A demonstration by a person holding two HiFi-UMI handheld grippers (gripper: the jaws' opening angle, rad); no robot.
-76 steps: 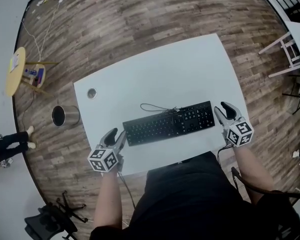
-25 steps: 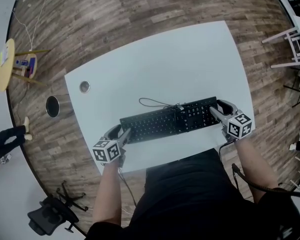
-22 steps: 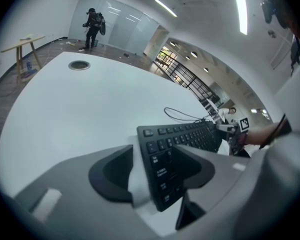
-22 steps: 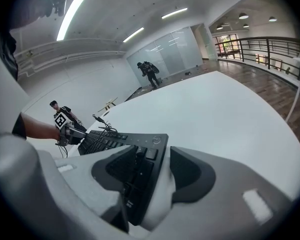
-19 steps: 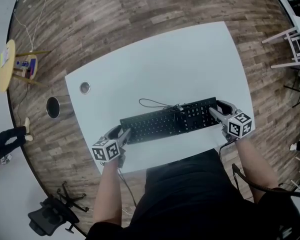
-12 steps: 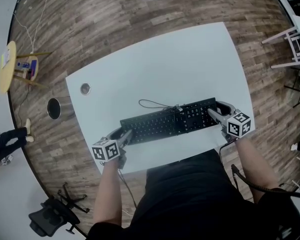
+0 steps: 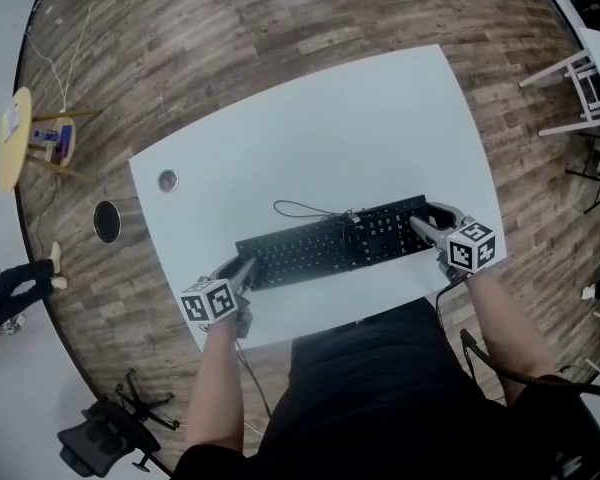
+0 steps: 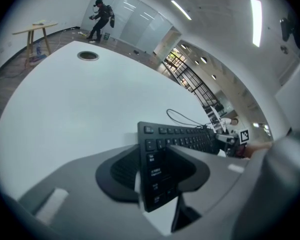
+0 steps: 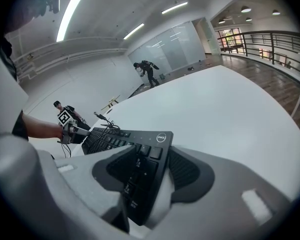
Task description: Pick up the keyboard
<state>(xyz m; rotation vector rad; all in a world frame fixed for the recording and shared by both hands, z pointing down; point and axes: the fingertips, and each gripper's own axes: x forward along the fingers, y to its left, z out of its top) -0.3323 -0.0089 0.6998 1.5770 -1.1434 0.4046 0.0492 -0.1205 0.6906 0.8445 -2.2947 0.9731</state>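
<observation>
Along the near edge of the tabletop (image 7: 330,138), the keyboard (image 7: 332,244) lies flat, its long axis running from one hand to the other. Its left end sits between the closing jaws of the left gripper (image 7: 242,270), with a sliver of gap at one pad. The right gripper (image 7: 422,218) looks clamped on the right end.
</observation>
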